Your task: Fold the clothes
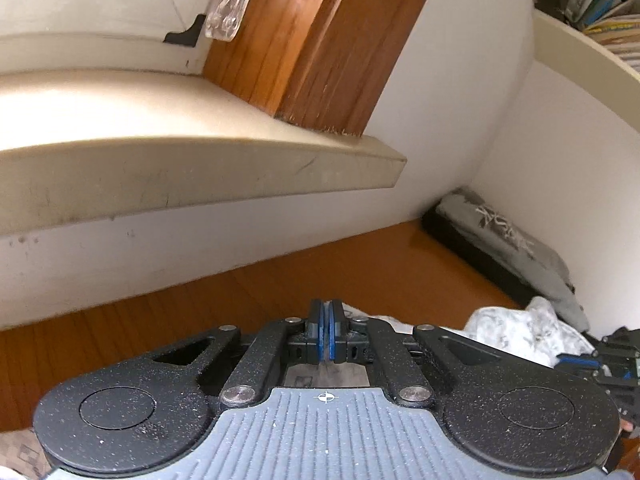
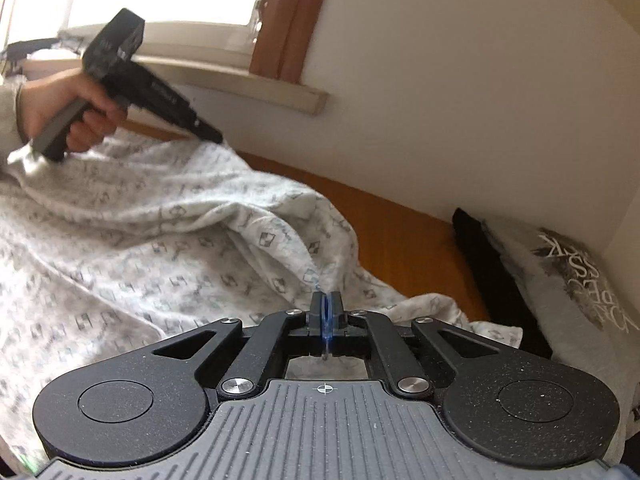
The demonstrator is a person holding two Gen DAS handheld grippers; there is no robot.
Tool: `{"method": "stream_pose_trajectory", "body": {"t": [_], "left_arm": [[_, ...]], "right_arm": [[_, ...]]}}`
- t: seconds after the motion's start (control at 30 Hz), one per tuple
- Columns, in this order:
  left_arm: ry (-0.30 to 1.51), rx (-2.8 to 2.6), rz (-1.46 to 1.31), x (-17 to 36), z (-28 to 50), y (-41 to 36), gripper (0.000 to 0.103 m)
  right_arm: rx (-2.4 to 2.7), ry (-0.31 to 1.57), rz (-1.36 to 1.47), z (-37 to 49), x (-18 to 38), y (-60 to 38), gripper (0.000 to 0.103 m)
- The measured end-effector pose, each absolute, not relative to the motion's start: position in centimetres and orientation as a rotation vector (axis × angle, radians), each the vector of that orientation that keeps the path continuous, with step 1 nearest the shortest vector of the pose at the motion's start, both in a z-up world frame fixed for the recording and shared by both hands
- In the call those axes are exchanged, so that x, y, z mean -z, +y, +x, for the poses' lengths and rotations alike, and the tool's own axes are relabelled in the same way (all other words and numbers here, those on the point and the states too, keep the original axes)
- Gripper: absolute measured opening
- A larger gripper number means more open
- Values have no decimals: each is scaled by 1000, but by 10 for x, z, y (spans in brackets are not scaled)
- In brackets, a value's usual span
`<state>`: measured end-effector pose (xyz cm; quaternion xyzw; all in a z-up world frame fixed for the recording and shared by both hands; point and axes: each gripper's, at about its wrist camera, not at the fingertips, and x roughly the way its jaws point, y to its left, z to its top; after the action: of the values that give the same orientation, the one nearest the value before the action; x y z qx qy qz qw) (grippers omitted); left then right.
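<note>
Left tongs [image 1: 328, 322]: blue pads pressed together, thin sliver of cloth pinched at the tips. Right tongs [image 2: 326, 308]: likewise shut, nipping a fold of the same white cotton garment with small grey printed squares [image 2: 140, 240].

Garment spread loose on the orange-brown wooden tabletop [image 2: 400, 232], left of the folded grey T-shirt with pale lettering [image 2: 560, 280]; nearest hem just beside that shirt, not touching as far as can be told.

Step in hand, as judged: raise and carry a pinched edge over for a fold.
- Lift both pinches level, cloth taut between, no sag.
- Lay edge on edge, then release.
- Grips shallow; slow travel, else slip.

Room: bare wood beyond the garment, away from the grey shirt toward the white wall [image 2: 440, 100]. Tight on the shirt's side; avoid dragging hem onto it.
</note>
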<state>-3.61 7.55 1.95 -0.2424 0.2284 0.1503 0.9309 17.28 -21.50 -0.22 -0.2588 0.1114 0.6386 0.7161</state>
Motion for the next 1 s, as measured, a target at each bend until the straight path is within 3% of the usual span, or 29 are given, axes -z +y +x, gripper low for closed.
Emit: {"method": "stream_pose_trajectory", "body": {"t": [0.03, 0.3, 0.43, 0.5, 0.53, 0.57, 0.77, 1.0], "left_arm": [[470, -305, -496, -18, -36, 76, 2], [481, -274, -540, -10, -36, 86, 2], [439, -249, -572, -16, -42, 88, 2], [410, -253, -580, -20, -46, 89, 2], [399, -266, -577, -22, -47, 90, 2], [388, -285, -576, -23, -49, 90, 2], [388, -325, -571, -22, -53, 93, 2], [402, -306, -549, -25, -50, 89, 2]], "right_arm": [[-1409, 251, -554, 174, 0, -214, 5], [-1396, 288, -545, 175, -14, -173, 52], [-1390, 312, -618, 171, -8, -137, 52], [-1404, 323, -617, 172, -8, -126, 49], [-1414, 316, -605, 172, -11, -125, 43], [-1425, 303, -589, 172, -15, -125, 7], [-1389, 110, -388, 169, -51, -184, 3], [-1459, 241, -545, 153, -4, -235, 3]]}}
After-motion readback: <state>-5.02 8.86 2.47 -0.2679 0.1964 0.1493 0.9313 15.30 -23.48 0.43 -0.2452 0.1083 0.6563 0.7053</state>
